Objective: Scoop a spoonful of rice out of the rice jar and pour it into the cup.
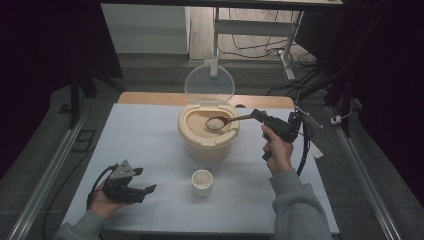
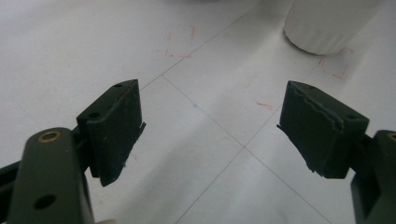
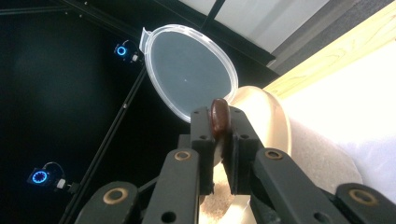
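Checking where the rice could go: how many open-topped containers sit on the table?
2: the rice bin at the table's middle, lid raised, and a small white cup just in front of it. None looks hidden.

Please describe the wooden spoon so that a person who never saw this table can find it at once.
Start at the large cream container in the middle of the white table, with its clear lid standing open. The wooden spoon reaches over its rim, bowl heaped with pale grains, handle clamped in the right tongs. It is the one dark brown, slender thing; the white cup nearby stands alone.
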Demonstrator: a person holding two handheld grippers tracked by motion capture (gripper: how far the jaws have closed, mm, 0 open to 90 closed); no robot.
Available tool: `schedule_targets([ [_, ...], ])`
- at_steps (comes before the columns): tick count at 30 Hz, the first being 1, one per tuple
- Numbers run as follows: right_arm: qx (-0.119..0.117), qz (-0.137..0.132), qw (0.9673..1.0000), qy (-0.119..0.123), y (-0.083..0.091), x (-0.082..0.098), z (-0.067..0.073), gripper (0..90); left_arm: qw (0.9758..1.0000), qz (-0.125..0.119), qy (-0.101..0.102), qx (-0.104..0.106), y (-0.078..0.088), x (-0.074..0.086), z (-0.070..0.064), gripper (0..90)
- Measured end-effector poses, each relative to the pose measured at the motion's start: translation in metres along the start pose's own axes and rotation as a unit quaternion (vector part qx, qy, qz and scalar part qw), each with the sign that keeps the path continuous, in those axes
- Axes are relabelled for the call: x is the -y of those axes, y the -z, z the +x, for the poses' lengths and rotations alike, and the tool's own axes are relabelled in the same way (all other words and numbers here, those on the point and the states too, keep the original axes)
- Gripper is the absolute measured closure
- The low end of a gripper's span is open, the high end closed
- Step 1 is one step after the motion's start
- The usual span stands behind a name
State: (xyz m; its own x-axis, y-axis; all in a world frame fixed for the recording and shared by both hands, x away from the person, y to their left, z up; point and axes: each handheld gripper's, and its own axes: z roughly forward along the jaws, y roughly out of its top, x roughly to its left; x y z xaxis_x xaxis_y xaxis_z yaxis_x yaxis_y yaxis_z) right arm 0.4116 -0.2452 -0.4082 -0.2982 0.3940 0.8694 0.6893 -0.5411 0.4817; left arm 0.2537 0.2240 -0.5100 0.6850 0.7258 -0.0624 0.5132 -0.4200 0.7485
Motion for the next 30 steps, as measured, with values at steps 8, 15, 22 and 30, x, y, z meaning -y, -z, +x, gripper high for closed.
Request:
schedule_targets([
  [8, -0.010, 0.013, 0.9999, -0.002, 0.002, 0.004, 0.002, 82.7, 1.0000, 0.001, 0.000, 0.001, 0.000, 0.000, 0.000, 21.0],
  [15, -0.023, 0.029, 0.9993, -0.003, 0.010, 0.011, 0.006, 82.7, 1.0000, -0.001, 0.000, 0.000, 0.000, -0.001, 0.000, 21.0],
  [22, -0.032, 0.044, 0.9985, -0.004, 0.022, 0.020, 0.007, 82.7, 1.0000, 0.000, 0.000, 0.000, 0.000, -0.001, -0.001, 21.0],
  [30, -0.042, 0.066, 0.9969, -0.008, 0.036, 0.033, 0.001, 82.7, 1.0000, 0.002, 0.000, -0.001, -0.001, -0.001, -0.001, 20.9],
])
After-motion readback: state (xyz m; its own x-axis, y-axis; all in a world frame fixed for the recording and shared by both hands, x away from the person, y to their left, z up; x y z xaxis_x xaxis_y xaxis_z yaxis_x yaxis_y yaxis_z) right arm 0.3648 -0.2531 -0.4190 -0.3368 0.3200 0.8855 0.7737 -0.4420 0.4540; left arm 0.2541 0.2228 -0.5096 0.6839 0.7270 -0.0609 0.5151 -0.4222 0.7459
